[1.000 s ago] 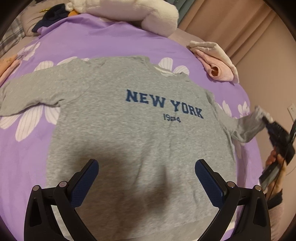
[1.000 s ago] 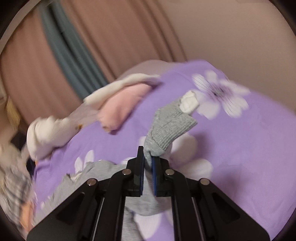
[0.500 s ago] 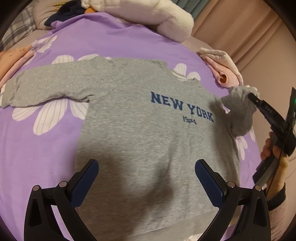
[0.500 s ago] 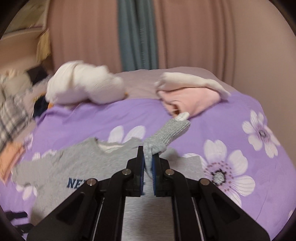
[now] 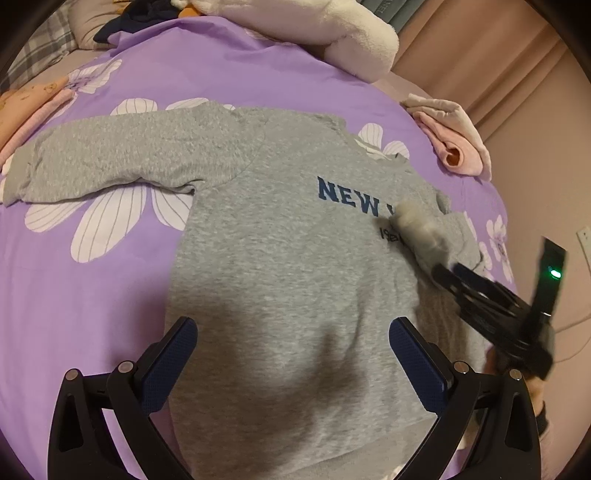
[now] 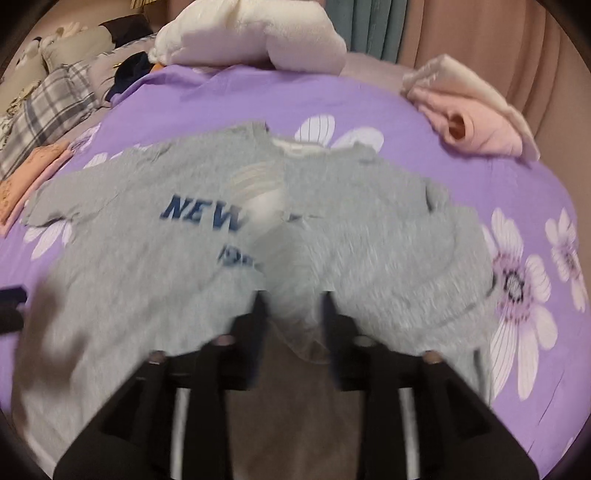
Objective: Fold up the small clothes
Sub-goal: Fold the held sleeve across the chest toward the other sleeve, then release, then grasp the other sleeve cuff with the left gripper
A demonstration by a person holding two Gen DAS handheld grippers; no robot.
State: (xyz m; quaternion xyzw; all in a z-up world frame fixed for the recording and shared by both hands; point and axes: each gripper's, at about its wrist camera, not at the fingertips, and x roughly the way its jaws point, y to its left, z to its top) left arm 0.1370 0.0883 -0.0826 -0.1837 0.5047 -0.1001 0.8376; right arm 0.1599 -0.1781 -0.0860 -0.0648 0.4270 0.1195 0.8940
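Observation:
A grey "NEW YORK" sweatshirt (image 5: 280, 258) lies flat, front up, on the purple flowered bedspread (image 5: 92, 295). Its left sleeve (image 5: 110, 155) stretches out to the left. Its right sleeve (image 5: 421, 229) is folded in over the chest and covers part of the lettering. My left gripper (image 5: 293, 350) is open and empty above the lower body of the sweatshirt. My right gripper (image 6: 293, 295) is blurred; its jaws stand a little apart with the sleeve (image 6: 291, 280) lying between them. It also shows in the left wrist view (image 5: 443, 273) at the sleeve's end.
A folded pink and cream garment (image 5: 454, 147) lies at the bed's right edge. A white plush pillow (image 5: 325, 33) sits at the far end. Pink and orange clothes (image 5: 26, 110) lie at the left, with plaid bedding (image 6: 51, 110) behind.
My right gripper carried the right sleeve from out at the side up and over onto the chest, and its jaws have parted from tightly shut. My left gripper shifted right.

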